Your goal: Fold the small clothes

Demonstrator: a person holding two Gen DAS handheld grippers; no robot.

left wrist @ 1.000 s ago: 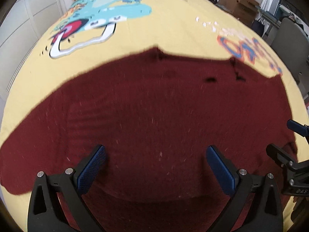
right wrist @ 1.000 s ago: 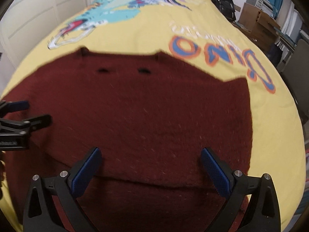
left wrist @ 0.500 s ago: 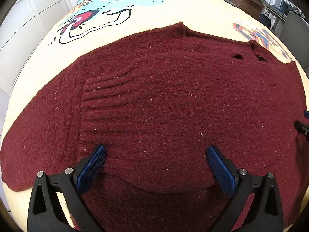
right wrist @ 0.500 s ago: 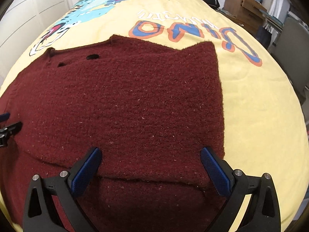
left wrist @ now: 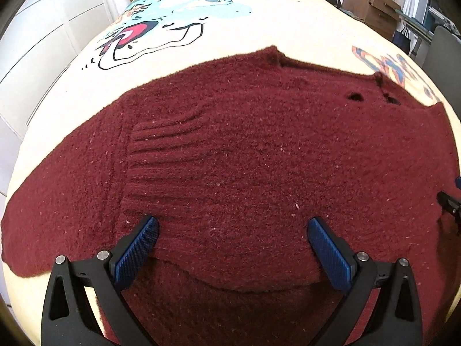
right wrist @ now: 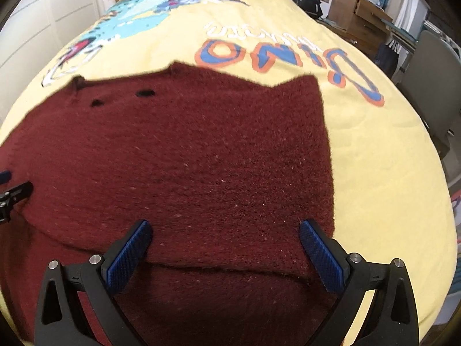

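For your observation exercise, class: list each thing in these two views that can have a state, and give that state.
Maroon sweater: lying on the bed, a layer folded over itself.
Left tongs: open, empty, over the sweater.
Right tongs: open, empty, over the sweater.
Yellow bedspread: spread flat.

Maroon sweater (left wrist: 245, 155): lower hem cut off by the bottom edge in both wrist views; right gripper (left wrist: 449, 203) only a sliver at the left view's right edge; bedspread lettering (right wrist: 288, 54) partly covered by the sweater, unreadable.
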